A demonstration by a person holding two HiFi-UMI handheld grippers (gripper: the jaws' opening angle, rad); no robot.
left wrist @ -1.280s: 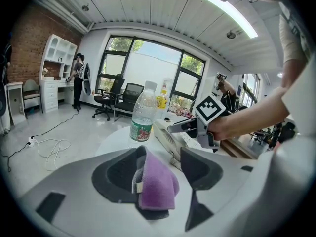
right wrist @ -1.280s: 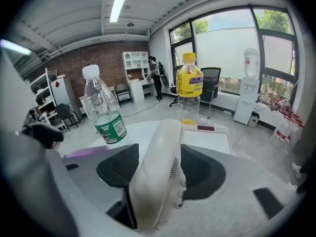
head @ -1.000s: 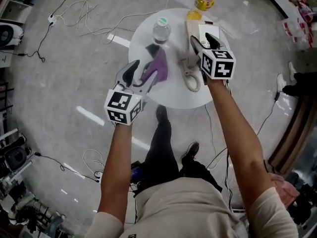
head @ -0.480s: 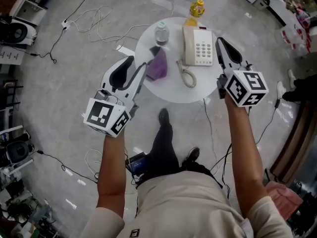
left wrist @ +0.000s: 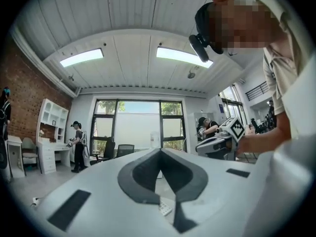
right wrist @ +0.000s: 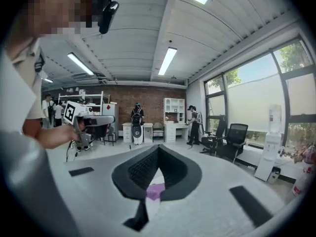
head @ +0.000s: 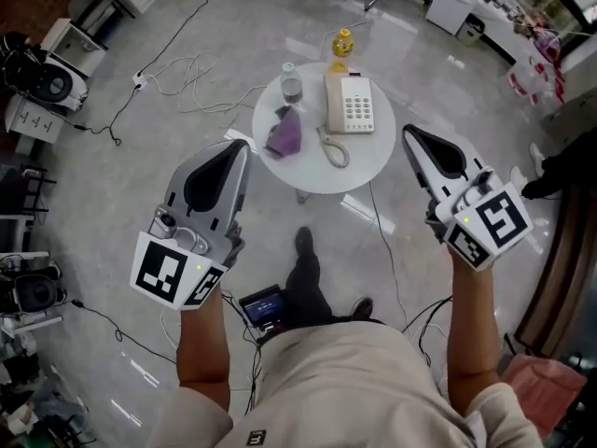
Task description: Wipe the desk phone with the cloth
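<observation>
both arms raised apart above the round table [head: 368, 171], left gripper [head: 235, 154] and right gripper [head: 413, 142] closed, empty.

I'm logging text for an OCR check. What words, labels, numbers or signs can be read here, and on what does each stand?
No text here can be read.
On the desk phone: keypad print, too small to read.
On the yellow bottle: label, too small to read.
On the clear bottle: label, blurred.
On the left gripper and right gripper: cube faces bear black-and-white square patterns, not words.
</observation>
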